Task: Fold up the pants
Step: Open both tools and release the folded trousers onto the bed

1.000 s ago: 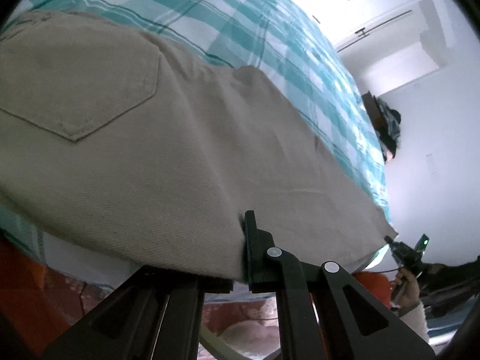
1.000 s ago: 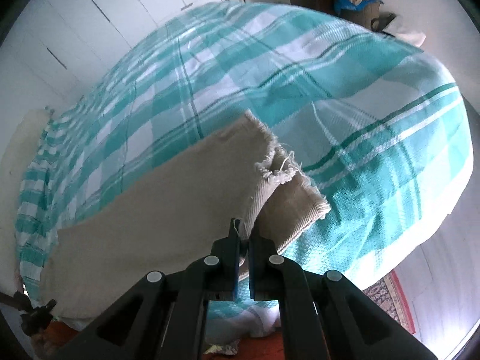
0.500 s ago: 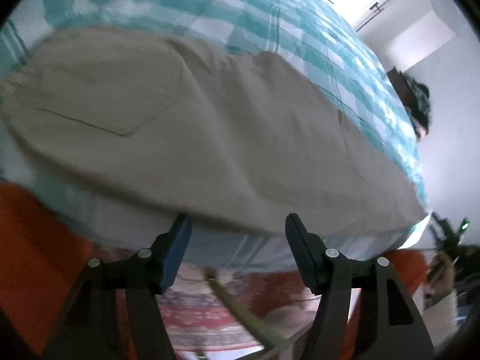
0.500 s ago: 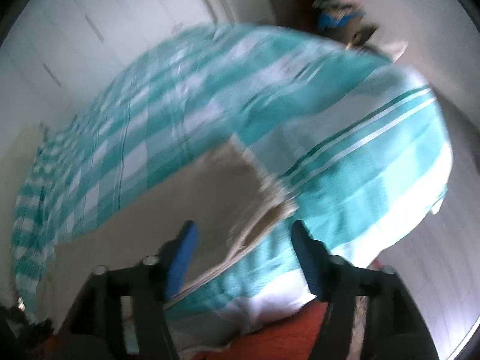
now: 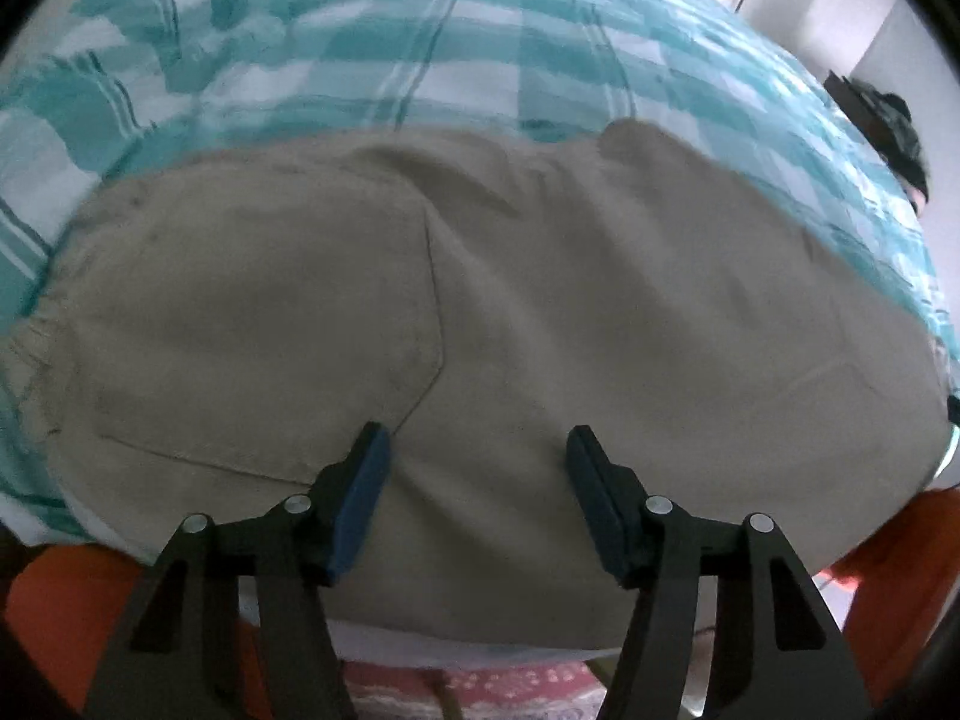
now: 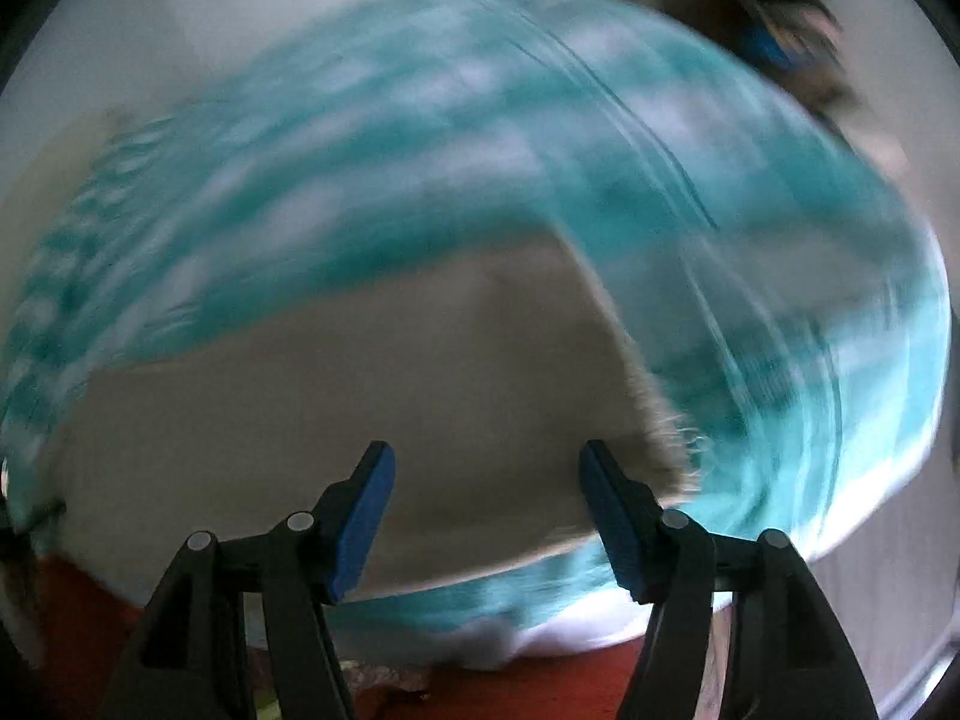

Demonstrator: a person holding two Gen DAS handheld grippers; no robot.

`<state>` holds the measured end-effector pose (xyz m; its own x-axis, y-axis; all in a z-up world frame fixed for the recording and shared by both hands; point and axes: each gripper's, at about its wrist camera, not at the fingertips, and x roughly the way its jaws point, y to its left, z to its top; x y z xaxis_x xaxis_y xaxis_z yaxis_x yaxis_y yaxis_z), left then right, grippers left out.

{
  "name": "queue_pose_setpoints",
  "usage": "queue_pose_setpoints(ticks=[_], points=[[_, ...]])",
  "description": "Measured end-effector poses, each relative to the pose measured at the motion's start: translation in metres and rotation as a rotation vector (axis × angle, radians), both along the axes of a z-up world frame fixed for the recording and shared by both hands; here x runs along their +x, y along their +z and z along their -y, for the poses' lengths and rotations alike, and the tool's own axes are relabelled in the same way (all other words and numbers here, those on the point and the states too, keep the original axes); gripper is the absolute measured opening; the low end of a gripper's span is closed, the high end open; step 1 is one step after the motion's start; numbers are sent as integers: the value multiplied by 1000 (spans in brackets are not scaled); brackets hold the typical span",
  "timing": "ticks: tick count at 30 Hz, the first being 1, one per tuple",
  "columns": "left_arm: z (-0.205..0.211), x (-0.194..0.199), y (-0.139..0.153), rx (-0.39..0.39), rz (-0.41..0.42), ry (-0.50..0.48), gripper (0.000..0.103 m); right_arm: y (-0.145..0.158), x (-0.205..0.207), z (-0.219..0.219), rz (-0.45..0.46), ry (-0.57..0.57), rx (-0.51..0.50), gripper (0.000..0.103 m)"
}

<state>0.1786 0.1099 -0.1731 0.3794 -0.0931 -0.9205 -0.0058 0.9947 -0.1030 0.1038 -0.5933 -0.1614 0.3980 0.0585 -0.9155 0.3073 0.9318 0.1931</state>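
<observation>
Beige pants [image 5: 540, 330] lie flat along the near edge of the bed, back pocket [image 5: 270, 324] up at the left end. My left gripper [image 5: 477, 498] is open and empty, its blue pads hovering over the pants just right of the pocket. In the blurred right wrist view the pants' leg end [image 6: 420, 390] with its frayed hem [image 6: 666, 420] lies on the bed. My right gripper [image 6: 486, 516] is open and empty above the leg near the hem.
The bed carries a teal and white checked cover [image 5: 480, 42], also in the right wrist view [image 6: 480, 150]. Orange-red floor and a patterned rug [image 5: 510, 684] lie below the bed edge. Dark clutter stands by the far wall [image 5: 894, 126].
Both grippers let go of the pants' near edge and opened. Both have moved up over the pants. The right wrist view is blurred by fast motion.
</observation>
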Motion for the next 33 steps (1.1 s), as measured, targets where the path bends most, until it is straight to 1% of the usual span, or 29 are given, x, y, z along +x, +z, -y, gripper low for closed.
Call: queue_pose_setpoints(ticks=[1,2,5,8,9,11,12,14,18,20,22,23,25,27,29,33], points=[[6,-4,9,-11,19,-14,67,-8,-2,5,-9,-31,28,52],[13,-6,18,-26,36,-28,68,-10,-4,9,7,-44,43,52],[51,-6,42,-71,75,-106,75,-7,-5,5,28,-27,13,53],[109,8,56,-128,81,-243,82,-10,-2,5,21,-21,6,53],[137,16,59,-153,75,-301,82,-10,-1,1,18,-19,1,53],[178,33,59,-178,56,-369,82,-10,1,-1,13,-6,-18,53],[195,41,57,-180,54,-396,82,-10,2,-3,9,2,-30,54],[242,62,53,-145,56,-450,82,-11,1,-3,5,14,-48,54],[299,83,33,-100,22,-469,82,-10,-1,-3,9,20,-59,54],[318,69,19,-54,-4,-489,81,-10,-2,-3,13,18,-60,54],[331,40,12,-51,-34,-563,81,-9,-3,-3,17,20,-64,54],[336,15,7,-19,-29,-619,81,-9,-4,-4,19,22,-67,54],[338,-21,4,60,26,-680,83,-8,-5,-5,23,25,-70,54],[336,-49,3,99,73,-690,84,-7,-7,-5,32,26,-65,54],[335,-56,3,96,74,-670,85,-6,-7,-4,39,22,-57,54],[339,-57,1,104,65,-673,91,-4,-9,-3,46,2,-49,54]])
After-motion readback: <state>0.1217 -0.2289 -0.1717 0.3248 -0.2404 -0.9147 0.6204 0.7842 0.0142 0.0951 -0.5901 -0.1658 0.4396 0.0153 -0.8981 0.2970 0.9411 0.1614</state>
